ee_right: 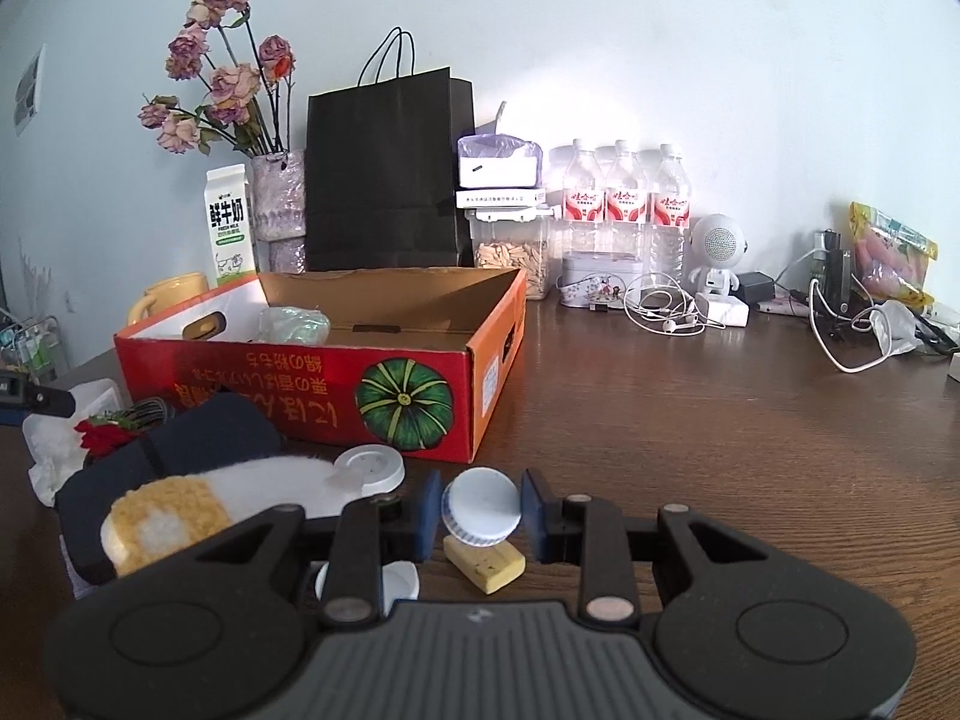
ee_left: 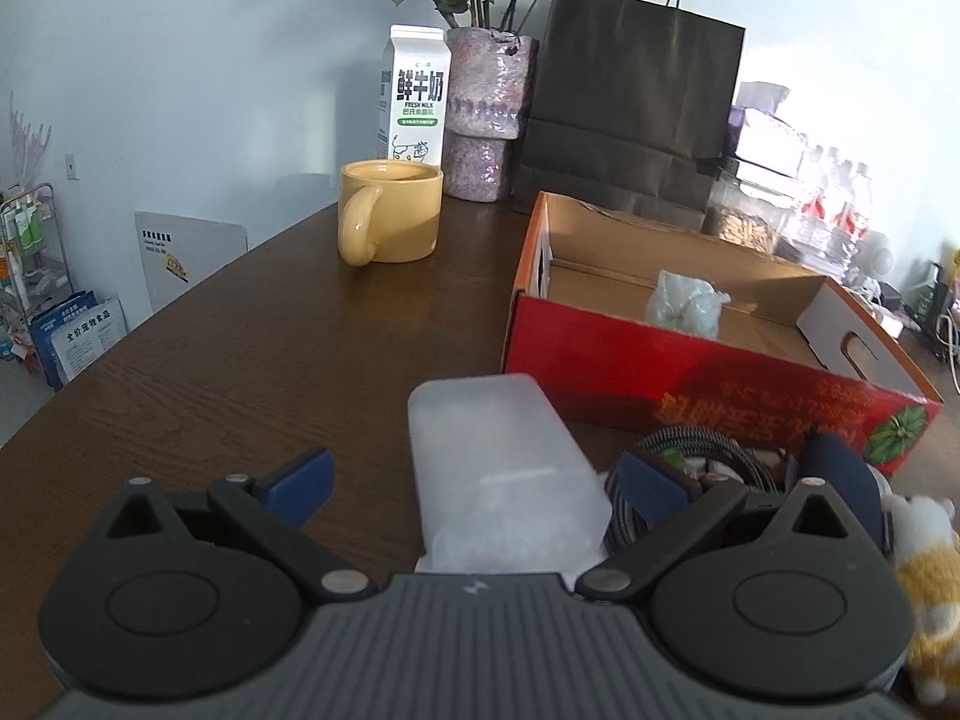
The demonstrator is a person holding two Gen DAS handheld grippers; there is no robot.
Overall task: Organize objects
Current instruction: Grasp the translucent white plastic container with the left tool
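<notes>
Both jaws grip: right gripper (ee_right: 481, 510) apparently pinching white cap (ee_right: 480, 507).

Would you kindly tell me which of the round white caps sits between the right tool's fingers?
The ribbed white cap, above the yellow block; the flat lid lies left, outside the right tool.

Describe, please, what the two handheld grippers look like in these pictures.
Both look alike. The left gripper and the right gripper each have a grey ribbed body with a small light mark, black linkage arms with silver pivot pins, two round black housings, and flat blue finger pads. No cables, hands or sleeves show.
</notes>
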